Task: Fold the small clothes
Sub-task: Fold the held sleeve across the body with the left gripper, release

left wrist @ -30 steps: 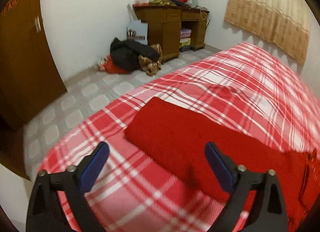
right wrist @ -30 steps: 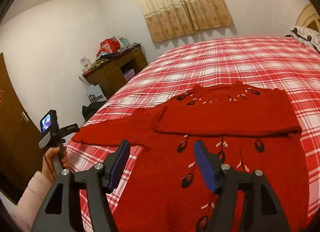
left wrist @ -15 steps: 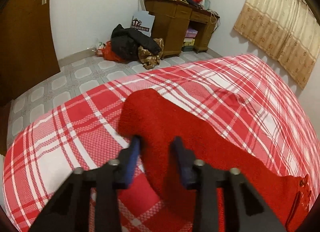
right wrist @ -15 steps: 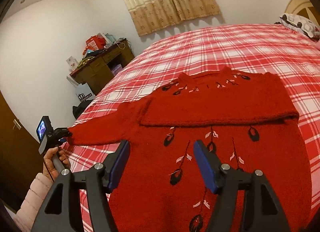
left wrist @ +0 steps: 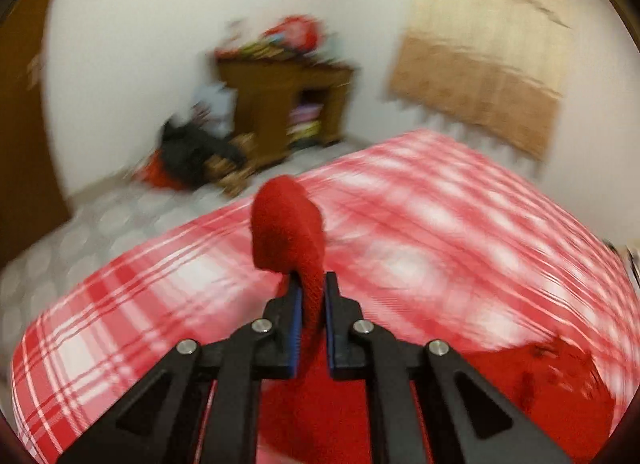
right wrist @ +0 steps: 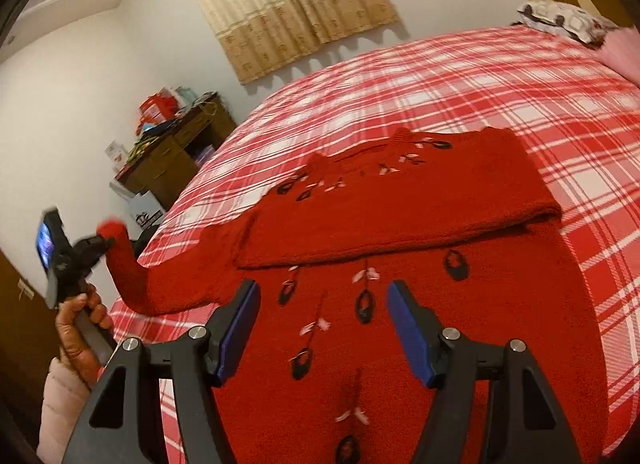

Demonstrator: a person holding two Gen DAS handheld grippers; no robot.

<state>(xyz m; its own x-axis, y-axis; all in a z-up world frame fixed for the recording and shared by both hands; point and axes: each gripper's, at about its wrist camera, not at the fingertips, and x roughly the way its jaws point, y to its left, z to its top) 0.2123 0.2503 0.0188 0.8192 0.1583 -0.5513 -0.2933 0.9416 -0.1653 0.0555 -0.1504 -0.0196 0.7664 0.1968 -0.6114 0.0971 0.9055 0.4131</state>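
Observation:
A red knitted sweater [right wrist: 400, 224] with dark leaf embroidery lies on the red-and-white plaid bed [right wrist: 500, 96]. One sleeve is folded across its chest. My left gripper [left wrist: 313, 296] is shut on the other sleeve's cuff [left wrist: 286, 232] and holds it up off the bed. In the right wrist view that gripper [right wrist: 106, 242] is at the far left with the red sleeve [right wrist: 132, 276] hanging from it. My right gripper [right wrist: 322, 328] is open and empty, hovering above the sweater's lower body.
A wooden desk [right wrist: 176, 160] piled with things stands by the far wall, with dark bags [left wrist: 192, 156] on the tiled floor beside it. A beige curtain [right wrist: 288, 4] hangs behind the bed. A pillow [right wrist: 560, 20] lies at the bed's head. A brown door [left wrist: 20, 124] is at the left.
My left gripper closed on the sleeve's cuff and lifted it off the bed. My right gripper stayed open and shifted a little over the sweater's body.

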